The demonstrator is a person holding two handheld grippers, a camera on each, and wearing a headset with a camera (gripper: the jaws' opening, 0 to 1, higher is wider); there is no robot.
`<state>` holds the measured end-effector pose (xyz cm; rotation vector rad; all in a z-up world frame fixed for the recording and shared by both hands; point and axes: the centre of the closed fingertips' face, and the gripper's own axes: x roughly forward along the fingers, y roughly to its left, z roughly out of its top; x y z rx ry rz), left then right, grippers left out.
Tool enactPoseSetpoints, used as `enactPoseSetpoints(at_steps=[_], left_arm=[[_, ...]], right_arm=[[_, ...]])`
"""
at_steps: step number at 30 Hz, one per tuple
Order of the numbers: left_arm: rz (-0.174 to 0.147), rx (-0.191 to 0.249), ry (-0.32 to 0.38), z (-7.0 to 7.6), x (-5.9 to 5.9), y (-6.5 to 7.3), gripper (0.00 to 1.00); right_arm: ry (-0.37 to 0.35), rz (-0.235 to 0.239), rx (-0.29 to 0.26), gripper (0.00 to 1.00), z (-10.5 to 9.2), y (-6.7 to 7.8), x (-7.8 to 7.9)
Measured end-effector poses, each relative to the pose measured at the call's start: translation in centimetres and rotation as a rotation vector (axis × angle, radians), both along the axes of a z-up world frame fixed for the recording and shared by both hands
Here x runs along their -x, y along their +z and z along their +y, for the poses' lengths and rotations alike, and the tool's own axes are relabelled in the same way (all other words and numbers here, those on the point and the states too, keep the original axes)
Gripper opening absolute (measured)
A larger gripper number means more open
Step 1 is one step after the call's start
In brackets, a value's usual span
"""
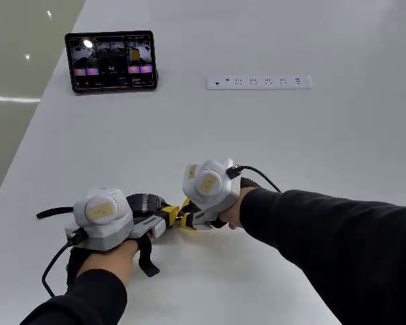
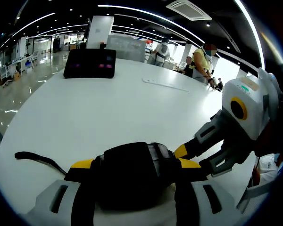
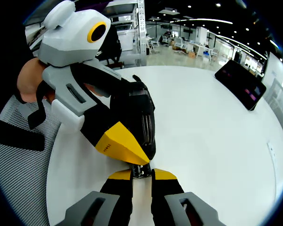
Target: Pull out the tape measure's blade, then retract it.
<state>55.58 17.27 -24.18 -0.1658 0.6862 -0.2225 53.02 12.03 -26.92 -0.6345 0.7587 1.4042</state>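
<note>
A black tape measure (image 1: 145,202) lies on the white table (image 1: 257,135) near its front left. My left gripper (image 1: 164,218) is shut on the case, whose black body (image 2: 132,172) sits between the yellow-tipped jaws in the left gripper view. My right gripper (image 1: 184,220) points left at the case mouth. In the right gripper view its jaws (image 3: 141,175) are closed on the small metal blade tip (image 3: 140,170) just below the case (image 3: 139,117). Almost no blade shows outside the case. A black wrist strap (image 1: 54,212) trails left of the case.
A dark tablet (image 1: 111,61) stands at the back left and a white power strip (image 1: 258,82) lies at the back right. The table's left edge (image 1: 34,128) runs close beside my left gripper. People stand far off beyond the table (image 2: 203,59).
</note>
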Motion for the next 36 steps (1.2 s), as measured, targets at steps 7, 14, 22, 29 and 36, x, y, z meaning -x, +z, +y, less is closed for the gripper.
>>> enactPoseSetpoints(at_steps=[7, 14, 22, 29, 36], left_arm=[[0.0, 0.0, -0.002, 0.0, -0.02, 0.0, 0.64], [0.001, 0.001, -0.002, 0.01, -0.03, -0.01, 0.64], [-0.001, -0.002, -0.001, 0.02, -0.06, -0.02, 0.64], [0.0, -0.009, -0.005, 0.03, -0.07, -0.01, 0.65], [0.013, -0.022, 0.002, 0.03, -0.02, -0.02, 0.65]], right_arm=[[-0.001, -0.001, -0.003, 0.11, 0.22, -0.03, -0.04], [-0.003, 0.0, -0.005, 0.11, 0.34, -0.1, -0.11], [-0.015, -0.005, -0.008, 0.11, 0.43, -0.08, -0.06], [-0.012, -0.014, -0.012, 0.12, 0.49, 0.0, -0.04], [-0.01, -0.027, -0.001, 0.12, 0.56, 0.38, 0.06]])
